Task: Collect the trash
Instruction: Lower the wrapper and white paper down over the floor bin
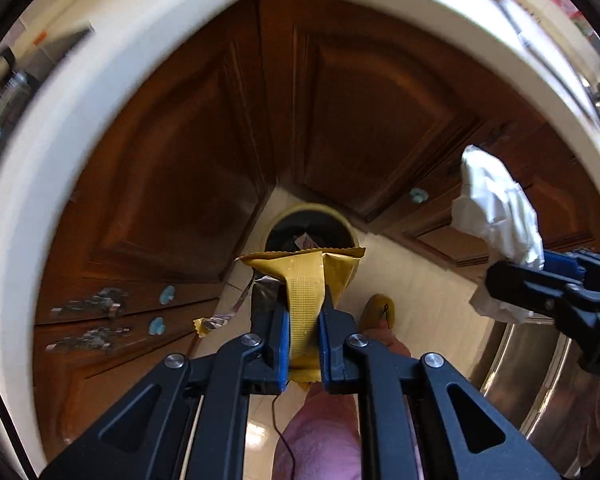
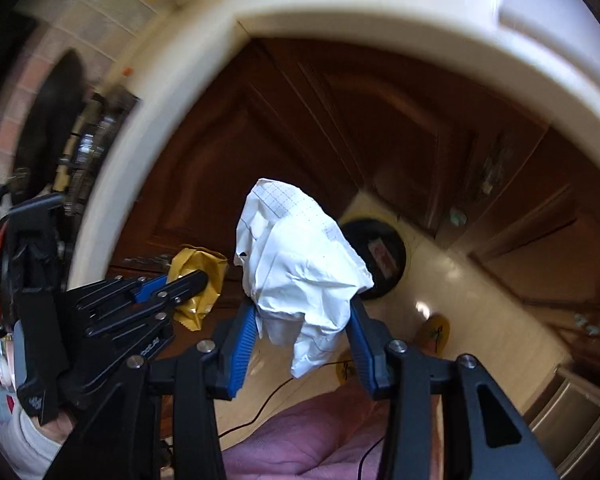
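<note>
The left hand-held gripper (image 1: pixel 304 332) is clamping a gold wrapper (image 1: pixel 305 280) between its blue pads, with the bin (image 1: pixel 311 229) standing on the floor just beyond its tips. To its right, the right hand-held gripper (image 2: pixel 303 330) is pinching a crumpled white paper (image 2: pixel 300 256); the bin is sitting ahead and right of it.

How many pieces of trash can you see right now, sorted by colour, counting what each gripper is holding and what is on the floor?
Yellow foil wrapper, in left gripper: 1
White crumpled paper, in right gripper: 1
Silver-and-yellow foil scrap, on floor: 1
Total: 3
</note>
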